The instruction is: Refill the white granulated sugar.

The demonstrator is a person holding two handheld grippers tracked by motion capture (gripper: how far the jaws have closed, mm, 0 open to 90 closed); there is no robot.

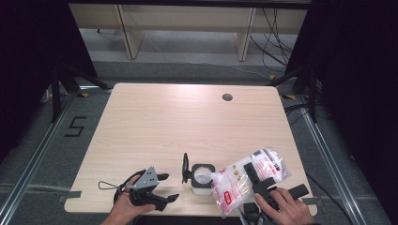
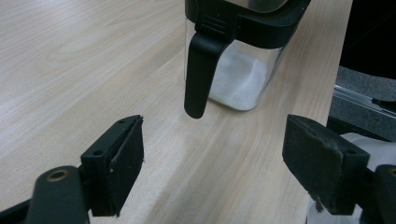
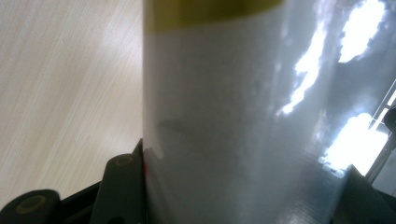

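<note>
A clear square jar (image 1: 202, 180) with white powder inside stands near the table's front edge, its black lid (image 1: 185, 168) flipped up at the left. My right gripper (image 1: 254, 174) is shut on a clear plastic bag (image 1: 237, 183) of white powder with red labels, tilted with one corner at the jar's mouth. The right gripper view has the bag (image 3: 243, 116) pressed between the jaws of the gripper (image 3: 238, 196). Left of the jar my left gripper (image 1: 168, 187) stands open and empty. In its own view the left gripper (image 2: 215, 158) faces the jar (image 2: 243, 79) and its black handle (image 2: 198, 74).
The wooden table (image 1: 178, 122) stretches bare behind the jar, with a round cable hole (image 1: 227, 97) at the back right. A thin cable loop (image 1: 107, 185) lies left of my left hand. Dark stands and floor cables flank the table.
</note>
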